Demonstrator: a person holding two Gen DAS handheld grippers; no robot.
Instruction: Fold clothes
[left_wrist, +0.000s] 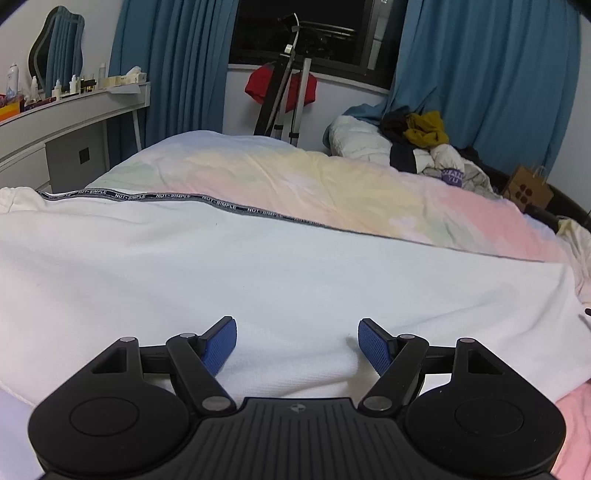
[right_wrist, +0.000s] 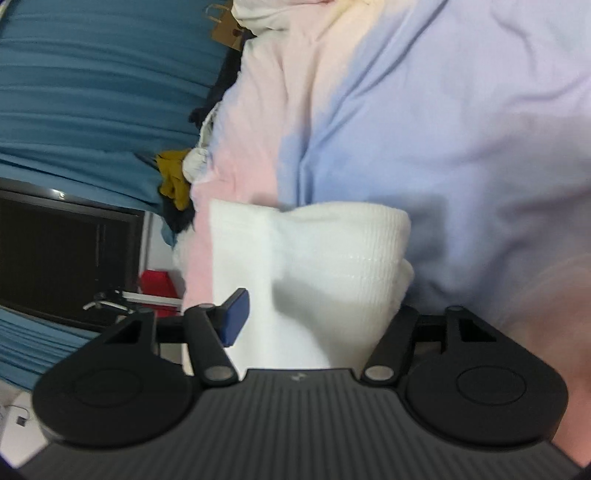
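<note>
Lying flat across the bed (left_wrist: 258, 166), the white garment (left_wrist: 280, 269) runs its long axis from left to right in the left wrist view, its far edge marked by a dark printed tape (left_wrist: 155, 196) that slants down toward the right. The cloth is plain white with a fine ribbed weave, smooth over most of its spread and raised in 1 soft fold near the tongs. It rests on a pastel cover of pink, yellow and pale blue.

The left gripper (left_wrist: 297, 345) stands with its 2 blue pads well apart just over the garment's near edge, the cloth under and between them, neither pad pressing on it.

The right wrist view, rolled sideways, shows what the other does not: a bunched, folded end of the same white cloth (right_wrist: 306, 280) rising between the right gripper (right_wrist: 314, 317) tongs. Only 1 blue pad (right_wrist: 234, 317) shows there, lying against the cloth; the other is hidden behind the fabric, so whether the tongs clamp it I cannot tell.

Only the left view takes in the blue curtains (left_wrist: 491, 74), the dressing table (left_wrist: 74, 110) and the pile of clothes (left_wrist: 417, 144) at the bed's far corner.
</note>
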